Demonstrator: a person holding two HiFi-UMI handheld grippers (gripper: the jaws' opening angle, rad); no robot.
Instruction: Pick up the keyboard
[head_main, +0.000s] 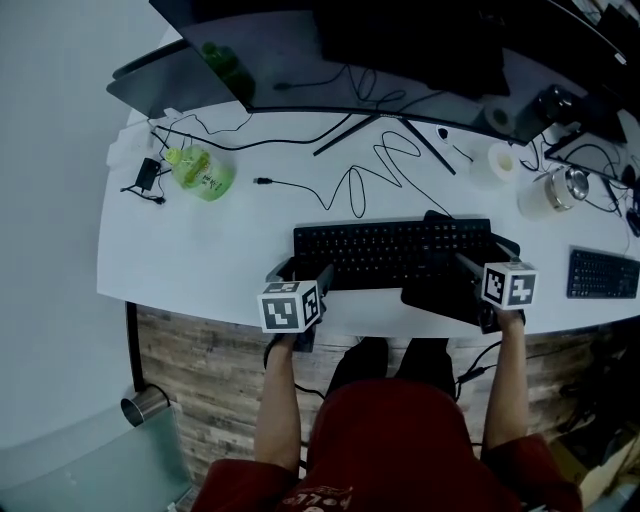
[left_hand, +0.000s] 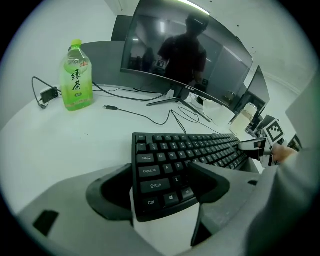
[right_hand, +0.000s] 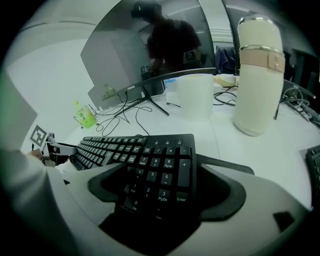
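Black plastic keyboard, flat rectangular slab w/ matte square keycaps, lies on the smooth white curved surface, close to its front edge & parallel to it. Its right end sits over a dark mat.

Left claw: grey moulded jaws w/ scooped black pads, spread wide, straddling the keyboard's left end around the Ctrl/Shift corner. One jaw is just outside the short edge, the other above the keys; pads aren't pressing. Right claw: same build, also spread wide, w/ the numpad end between its jaws, nothing gripped. Each carries a white cube w/ black square markers.

Behind the keyboard: thin black cables looping across the surface, & a big curved glossy monitor on a splayed V-shaped foot. Far left: translucent green plastic tea bottle, upright, yellow-green cap. Near the right end, well apart from the keyboard: tall cream cylindrical flask w/ a tan band. A 2nd black keyboard shows at the right edge.
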